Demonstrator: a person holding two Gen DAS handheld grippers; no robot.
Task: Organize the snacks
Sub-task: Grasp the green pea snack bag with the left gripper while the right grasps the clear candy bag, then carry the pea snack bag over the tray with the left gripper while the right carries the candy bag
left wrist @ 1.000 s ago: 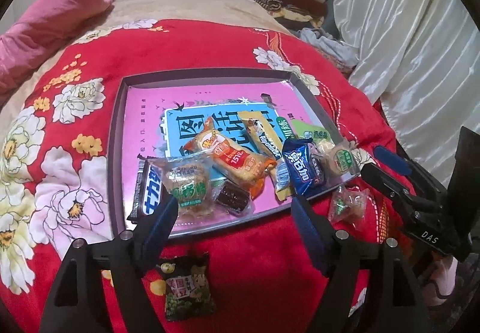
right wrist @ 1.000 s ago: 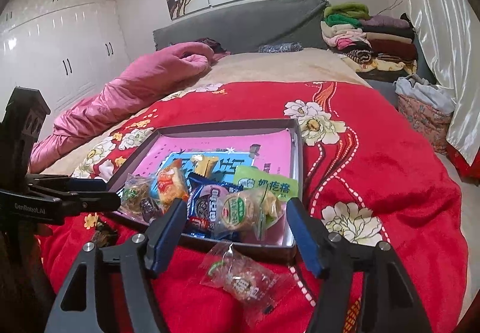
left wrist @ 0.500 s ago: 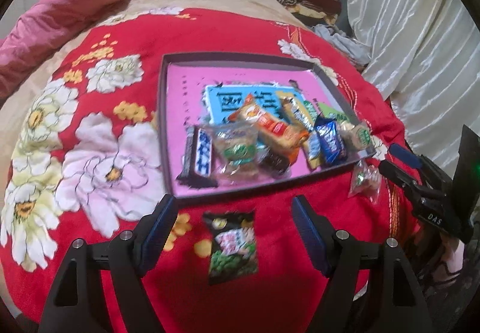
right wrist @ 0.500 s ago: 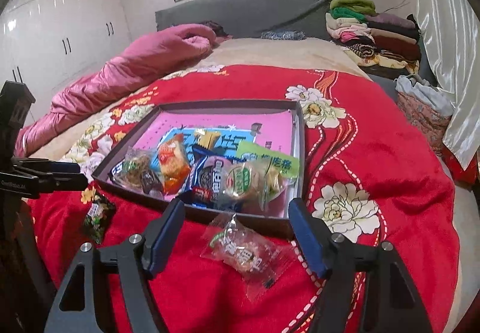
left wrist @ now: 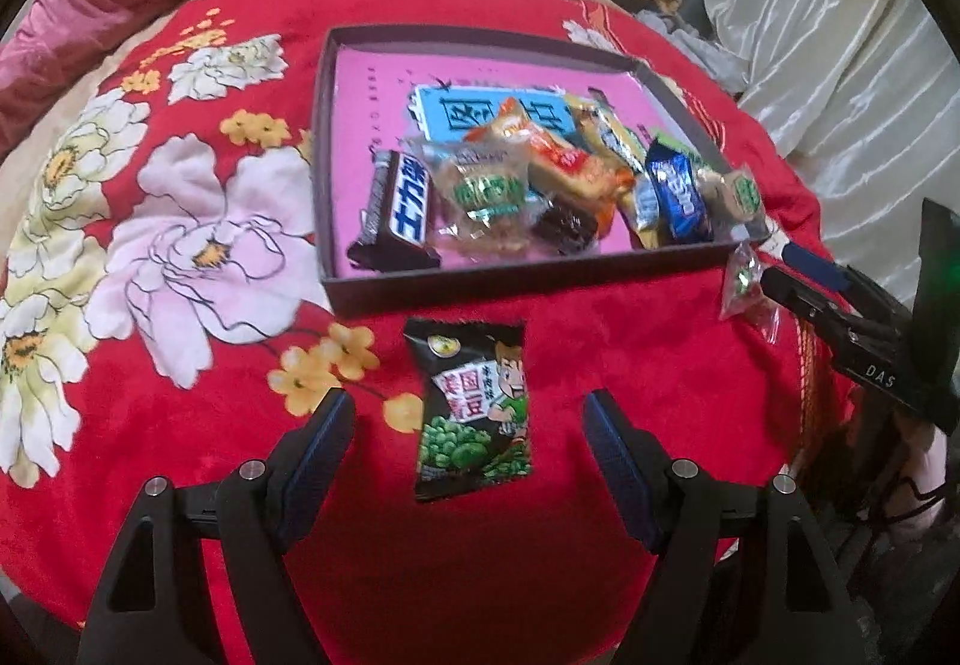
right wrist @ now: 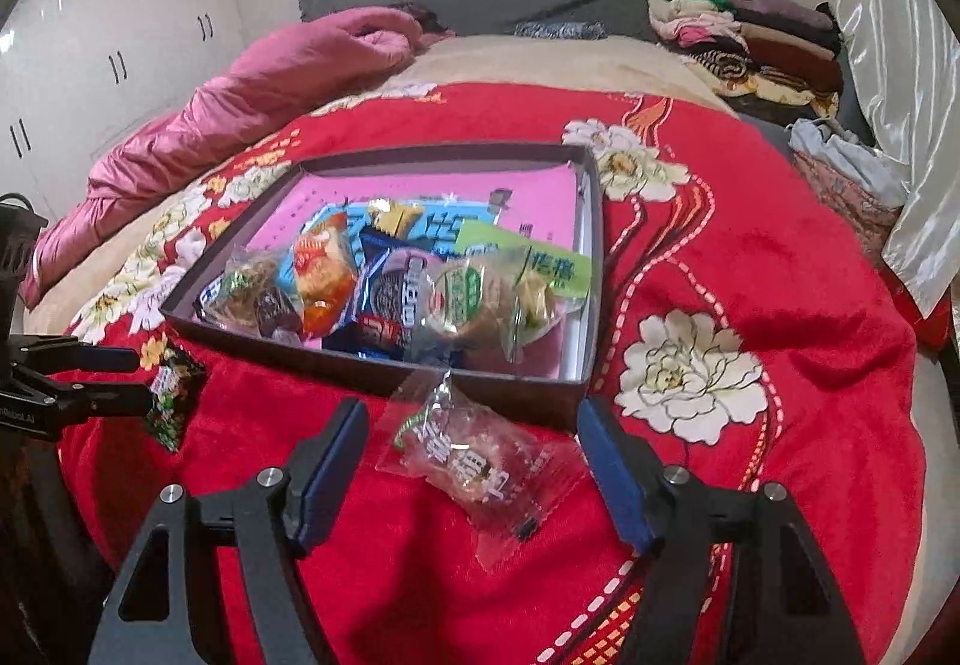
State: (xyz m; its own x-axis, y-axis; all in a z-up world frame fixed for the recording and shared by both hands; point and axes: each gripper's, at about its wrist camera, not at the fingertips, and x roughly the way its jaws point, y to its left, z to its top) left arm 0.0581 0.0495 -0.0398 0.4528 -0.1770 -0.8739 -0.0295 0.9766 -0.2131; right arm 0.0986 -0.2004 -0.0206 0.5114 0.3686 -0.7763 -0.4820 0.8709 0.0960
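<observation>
We find the left gripper [left wrist: 468, 443] with jaws spread wide and gripping nothing; the green pea packet [left wrist: 474, 410] lies flat on the red blanket [left wrist: 600, 341] between them, just before the tray [left wrist: 480, 287]. The right gripper [right wrist: 471, 455] likewise stands wide and empty-handed, the clear-wrapped pastry [right wrist: 474, 455] between its jaws, touching neither, against the tray's near wall. Other snacks fill the tray.

Two packets [left wrist: 474, 413] [right wrist: 474, 455] lie before the snack-filled tray [left wrist: 528, 281].
</observation>
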